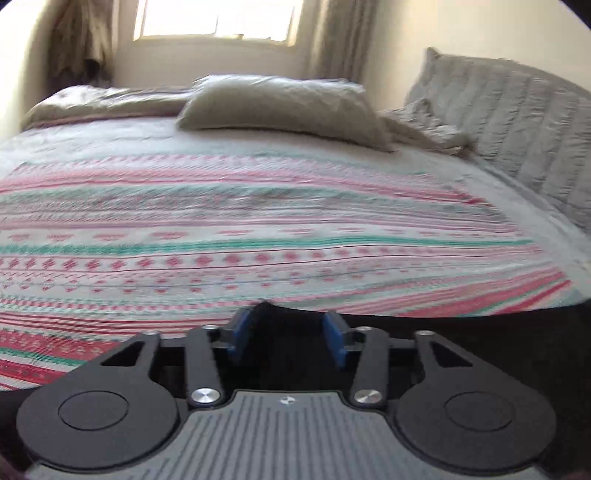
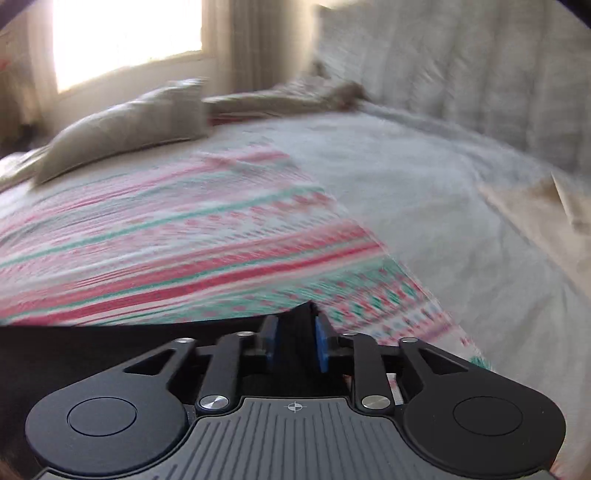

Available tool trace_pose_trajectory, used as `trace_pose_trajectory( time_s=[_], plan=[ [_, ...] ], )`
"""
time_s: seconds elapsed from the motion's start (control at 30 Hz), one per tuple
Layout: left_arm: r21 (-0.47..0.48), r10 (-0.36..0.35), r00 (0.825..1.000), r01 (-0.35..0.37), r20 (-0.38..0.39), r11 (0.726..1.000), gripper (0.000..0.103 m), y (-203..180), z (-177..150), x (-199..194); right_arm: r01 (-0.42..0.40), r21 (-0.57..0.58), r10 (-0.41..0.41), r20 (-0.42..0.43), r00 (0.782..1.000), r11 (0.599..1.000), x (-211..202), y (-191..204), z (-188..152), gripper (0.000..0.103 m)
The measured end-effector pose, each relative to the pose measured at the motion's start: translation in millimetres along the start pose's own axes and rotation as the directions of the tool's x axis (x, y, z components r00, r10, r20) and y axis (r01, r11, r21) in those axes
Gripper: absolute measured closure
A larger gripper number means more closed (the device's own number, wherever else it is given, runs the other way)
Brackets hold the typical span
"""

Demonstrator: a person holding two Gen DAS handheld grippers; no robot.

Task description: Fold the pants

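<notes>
Black pants [image 1: 443, 325] edge between pads of both half-open grippers [image 1: 290, 338] [image 2: 295, 341], unpinched.

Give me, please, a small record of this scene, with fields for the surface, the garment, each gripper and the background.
surface: striped blanket
garment: black pants, at the near edge, under both grippers
left gripper: jaws apart, a peak of black fabric between them
right gripper: jaws apart, narrower gap, black fabric between them
background: pillow, window
sharpness: both views blurred
</notes>
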State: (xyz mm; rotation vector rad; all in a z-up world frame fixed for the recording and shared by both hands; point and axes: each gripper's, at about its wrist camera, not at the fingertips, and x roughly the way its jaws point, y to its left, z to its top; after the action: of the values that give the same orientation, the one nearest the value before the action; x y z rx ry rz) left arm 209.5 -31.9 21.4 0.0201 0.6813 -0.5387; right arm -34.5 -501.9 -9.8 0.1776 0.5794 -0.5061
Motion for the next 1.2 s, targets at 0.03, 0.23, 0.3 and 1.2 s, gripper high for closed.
trace_pose_trajectory(
  time_s=[0.03, 0.23, 0.3, 1.2],
  plan=[
    [0.018, -0.047, 0.999, 0.047, 0.007, 0.999, 0.044, -12.3, -3.8, -8.3, -0.037, -0.049, 0.038, 0.017, 0.999, 0.998, -11.0, 13.0, 0.8, 0.062],
    [0.176, -0.296, 0.952, 0.305, -0.079, 0.936, 0.032, -92.1, -43.0, -28.6, -0.445, -0.334, 0.443, -0.085, 0.892, 0.831, -51.0, 122.1, -14.0, 0.056],
    [0.259, -0.313, 0.942, 0.334, -0.121, 0.906, 0.031, -111.5, -61.2, -31.9, -0.544, -0.395, 0.530, -0.154, 0.834, 0.741, -56.0, 155.0, -27.1, 0.055],
    [0.181, 0.047, 0.981, -0.012, -0.190, 0.983, 0.024, 32.3, -107.6, -141.3, -0.059, -0.167, 0.035, -0.141, 0.989, 0.984, -77.3, -55.7, -74.2, 0.055]
  ],
)
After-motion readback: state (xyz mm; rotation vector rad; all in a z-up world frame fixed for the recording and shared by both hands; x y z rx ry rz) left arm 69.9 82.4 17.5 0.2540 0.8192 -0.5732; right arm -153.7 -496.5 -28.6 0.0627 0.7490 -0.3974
